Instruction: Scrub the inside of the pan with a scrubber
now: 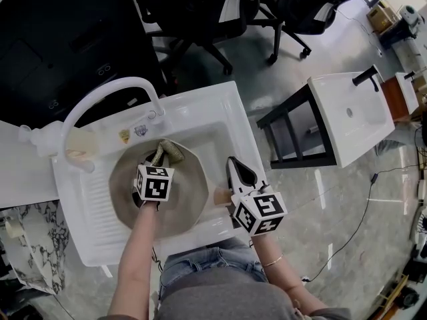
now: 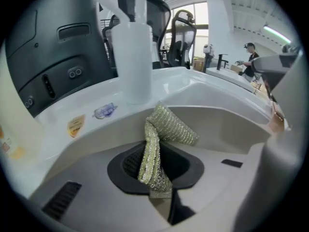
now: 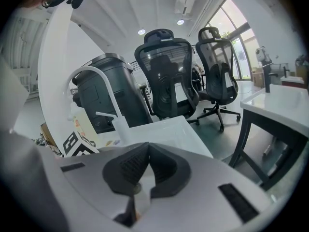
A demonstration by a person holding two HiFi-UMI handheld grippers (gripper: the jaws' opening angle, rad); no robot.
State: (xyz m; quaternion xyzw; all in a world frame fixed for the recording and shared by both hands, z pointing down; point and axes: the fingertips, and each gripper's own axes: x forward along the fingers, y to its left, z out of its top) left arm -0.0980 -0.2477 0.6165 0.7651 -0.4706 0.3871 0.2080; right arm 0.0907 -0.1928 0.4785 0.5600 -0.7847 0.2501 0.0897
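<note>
Head view, looking down: a white moulded sink unit [image 1: 213, 112] with a ribbed drainer on its left and a white arched faucet [image 1: 107, 93] rising from the back rim. Two small stickers [image 1: 132, 133] on the rim beside the faucet base. In the basin, filling most of it, a grey-brown pan [image 1: 190, 202] with a many-sided rim. At its right edge, a short tan handle [image 1: 220, 195] pointing toward the sink's right side.

Over the pan, the left gripper [image 1: 159, 159], marker cube up, aimed at the faucet side. Fingers [image 2: 190, 167] clamped on a folded silver-gold mesh scrubber [image 2: 166, 127]. Pinched by its lower end, with the rest standing up out of the grip and folding over to the right. From above, scrubber at the pan's far inner edge, just in front of the faucet base. Contact with the pan wall not clear.

Beside the pan's right edge, above the sink rim, the right gripper [image 1: 233, 165], pointing away from the person. Fingers [image 3: 125, 170] drawn together, tips meeting, nothing caught between them. Only a sliver of tan and white showing through the gap lower down. Handle just left of this gripper's body, not in its grip.

Beyond the sink, black mesh office chairs [image 3: 164, 66] on a glossy grey floor [image 1: 293, 85]. Off to the right, well apart, a second white basin [image 1: 347, 122] with a black tap, set on a dark frame. At the bottom edge, blue jeans and both bare forearms.
</note>
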